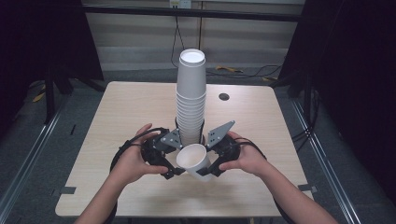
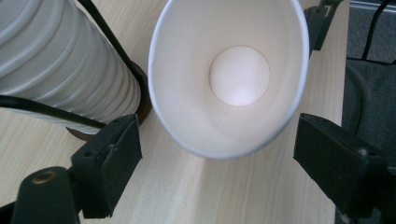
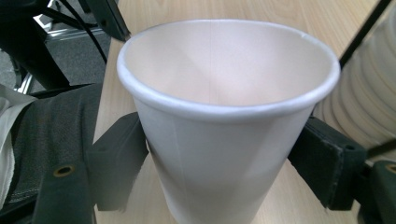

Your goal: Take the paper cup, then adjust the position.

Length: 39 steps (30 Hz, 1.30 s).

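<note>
1. High view: both hands bring the left gripper (image 1: 173, 171) and right gripper (image 1: 208, 170) to a single white paper cup (image 1: 194, 160), tilted above the light wooden tabletop (image 1: 130, 112), before a tall stack of white paper cups (image 1: 191, 100).
2. Left gripper view: its jaws stand apart, clear of the cup's rim; the inside bottom shows.
3. Right gripper view: its jaws clasp the cup's wall on both sides.

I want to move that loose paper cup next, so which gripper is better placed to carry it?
Right, probably. The right gripper has its jaws against both sides of the loose cup. The left gripper stands open in front of its mouth, apart from the rim.
</note>
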{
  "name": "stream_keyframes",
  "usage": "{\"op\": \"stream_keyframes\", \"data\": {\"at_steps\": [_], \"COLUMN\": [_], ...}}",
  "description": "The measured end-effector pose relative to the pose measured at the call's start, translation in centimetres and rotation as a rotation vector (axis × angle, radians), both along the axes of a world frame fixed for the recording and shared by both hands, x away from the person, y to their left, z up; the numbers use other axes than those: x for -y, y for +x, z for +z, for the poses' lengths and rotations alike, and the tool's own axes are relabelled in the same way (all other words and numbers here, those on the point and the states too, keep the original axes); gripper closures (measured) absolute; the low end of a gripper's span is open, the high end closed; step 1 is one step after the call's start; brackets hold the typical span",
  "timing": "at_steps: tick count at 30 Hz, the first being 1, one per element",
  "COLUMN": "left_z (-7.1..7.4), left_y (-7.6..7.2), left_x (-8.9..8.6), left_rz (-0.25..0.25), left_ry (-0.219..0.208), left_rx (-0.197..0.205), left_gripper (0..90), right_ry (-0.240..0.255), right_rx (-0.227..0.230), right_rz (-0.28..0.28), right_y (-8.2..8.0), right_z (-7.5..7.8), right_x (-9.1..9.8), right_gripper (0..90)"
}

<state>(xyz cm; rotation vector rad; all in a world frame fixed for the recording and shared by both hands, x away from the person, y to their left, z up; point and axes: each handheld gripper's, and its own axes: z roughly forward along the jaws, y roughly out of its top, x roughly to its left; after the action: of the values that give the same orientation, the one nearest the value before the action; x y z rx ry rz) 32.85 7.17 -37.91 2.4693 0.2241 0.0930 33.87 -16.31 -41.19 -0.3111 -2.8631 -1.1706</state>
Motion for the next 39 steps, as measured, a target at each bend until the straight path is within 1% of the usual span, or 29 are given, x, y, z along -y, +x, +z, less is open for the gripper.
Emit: {"op": "stream_keyframes", "data": {"at_steps": [4,7,9,10,12,14,17,18,19,20,21,23,24,25,26,28,33,34,38,39], "left_z": [-0.2,-0.6,-0.9,-1.1,-1.4,-1.6,-1.8,-2.0,-2.2,-2.4,-2.6,-3.0,-3.2,-3.3,-3.6,-3.8,-4.7,-4.9,-5.3,-5.3], "left_y": [0.2,0.3,0.5,0.5,0.5,0.6,0.8,0.9,0.9,1.0,1.1,1.2,1.3,1.3,1.3,1.4,1.3,1.2,0.9,0.8], "left_x": [-0.4,-0.7,-0.9,-1.0,-1.3,-1.6,-2.0,-2.1,-2.3,-2.4,-2.5,-2.7,-2.8,-2.8,-3.0,-3.2,-3.8,-3.9,-4.4,-4.5], "left_rz": [0.024,0.042,0.053,0.066,0.069,0.081,0.102,0.114,0.123,0.129,0.133,0.152,0.159,0.169,0.184,0.192,0.209,0.21,0.212,0.218], "left_ry": [-0.009,-0.019,-0.028,-0.027,-0.029,-0.032,-0.039,-0.043,-0.045,-0.048,-0.047,-0.035,-0.031,-0.033,-0.046,-0.044,-0.051,-0.044,-0.038,-0.037], "left_rx": [-0.023,-0.035,-0.042,-0.043,-0.051,-0.059,-0.059,-0.067,-0.075,-0.084,-0.09,-0.087,-0.089,-0.098,-0.108,-0.108,-0.116,-0.116,-0.112,-0.11], "left_gripper": [14.6,14.0,13.7,13.0,13.1,12.9,13.0,13.0,13.2,13.4,13.5,13.7,14.7,14.8,14.8,14.8,14.8,14.9,14.9,14.9], "right_ry": [0.01,0.041,0.054,0.062,0.076,0.08,0.105,0.105,0.109,0.115,0.118,0.111,0.114,0.112,0.112,0.116,0.116,0.124,0.129,0.131], "right_rx": [0.006,0.011,0.007,0.012,0.012,0.032,0.038,0.04,0.047,0.044,0.041,0.048,0.044,0.043,0.041,0.035,0.053,0.055,0.062,0.073], "right_rz": [-0.036,-0.072,-0.094,-0.109,-0.121,-0.142,-0.166,-0.167,-0.178,-0.187,-0.192,-0.205,-0.205,-0.212,-0.219,-0.221,-0.235,-0.24,-0.251,-0.259], "right_y": [0.0,0.1,0.1,0.1,0.2,0.3,0.4,0.4,0.5,0.5,0.5,0.5,0.6,0.6,0.6,0.7,0.7,0.7,0.9,1.0], "right_z": [0.0,-0.1,-0.2,-0.2,-0.2,-0.2,-0.2,-0.2,-0.2,-0.2,-0.3,-0.5,-0.6,-0.7,-0.8,-1.1,-1.2,-1.2,-1.1,-1.2], "right_x": [1.1,2.0,2.4,2.6,2.8,3.0,3.4,3.5,3.7,3.9,4.0,4.3,4.4,4.5,4.6,4.7,4.9,5.0,5.3,5.3], "right_gripper": [21.4,21.4,21.3,21.2,21.1,21.0,20.6,20.5,20.5,20.4,20.4,20.3,20.3,20.2,20.2,20.2,20.0,20.0,20.0,20.0]}}
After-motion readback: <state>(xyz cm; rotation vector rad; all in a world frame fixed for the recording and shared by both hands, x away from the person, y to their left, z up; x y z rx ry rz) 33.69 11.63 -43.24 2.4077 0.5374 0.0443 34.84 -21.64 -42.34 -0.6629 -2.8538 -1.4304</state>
